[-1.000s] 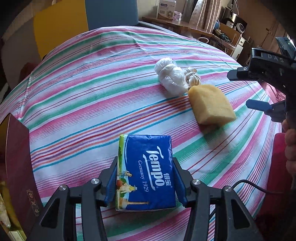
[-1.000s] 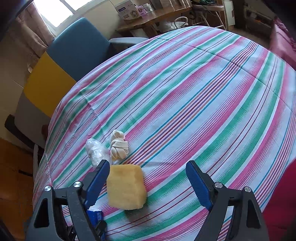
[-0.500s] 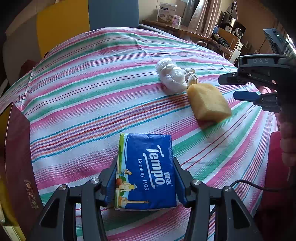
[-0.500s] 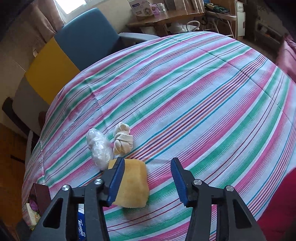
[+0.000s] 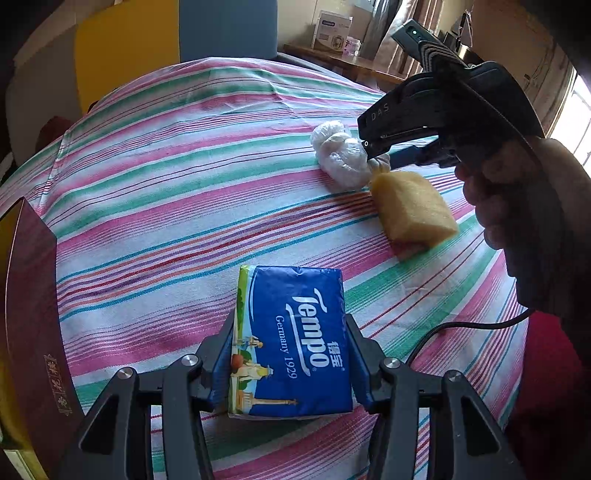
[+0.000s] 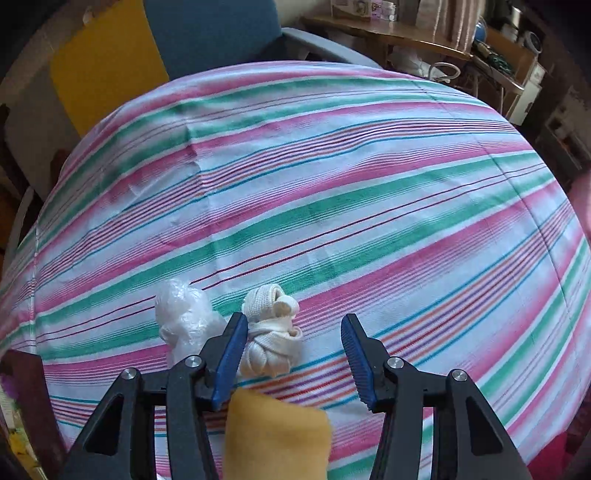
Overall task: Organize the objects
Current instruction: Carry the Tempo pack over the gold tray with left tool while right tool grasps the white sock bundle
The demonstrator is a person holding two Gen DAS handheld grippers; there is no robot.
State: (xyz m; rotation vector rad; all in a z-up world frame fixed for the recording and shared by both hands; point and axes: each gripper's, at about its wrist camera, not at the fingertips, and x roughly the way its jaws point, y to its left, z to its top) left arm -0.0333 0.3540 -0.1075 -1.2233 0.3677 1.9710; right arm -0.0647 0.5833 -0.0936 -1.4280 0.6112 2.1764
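Left gripper [image 5: 290, 354] clamped on blue Tempo tissue pack [image 5: 291, 343], pads pressed on both long sides, pack flat on striped tablecloth [image 5: 184, 206] at near centre. Right gripper [image 6: 291, 354] low over knotted white cloth bundle [image 6: 271, 332], jaws just been closing, partly apart, nothing pinched; bundle against the left pad, clear gap to the right pad. Crumpled clear plastic bag [image 6: 184, 317] just left of bundle, outside left finger (touching or not, cannot tell). Yellow sponge [image 6: 277, 435] near side of bundle, under the gripper body, blurred. From left wrist view: sponge [image 5: 413, 206] far right of tissue pack, well apart; plastic bag [image 5: 340, 155] touching sponge's far-left corner; bundle mostly hidden behind right gripper [image 5: 384, 151]. Person's hand [image 5: 517, 206] wrapped around right gripper handle, cable trailing below. Dark red box [image 5: 33, 314] standing at left edge of table. Blue and yellow chair [image 6: 207, 33] beyond far edge; wooden shelf [image 6: 388, 33] far right.
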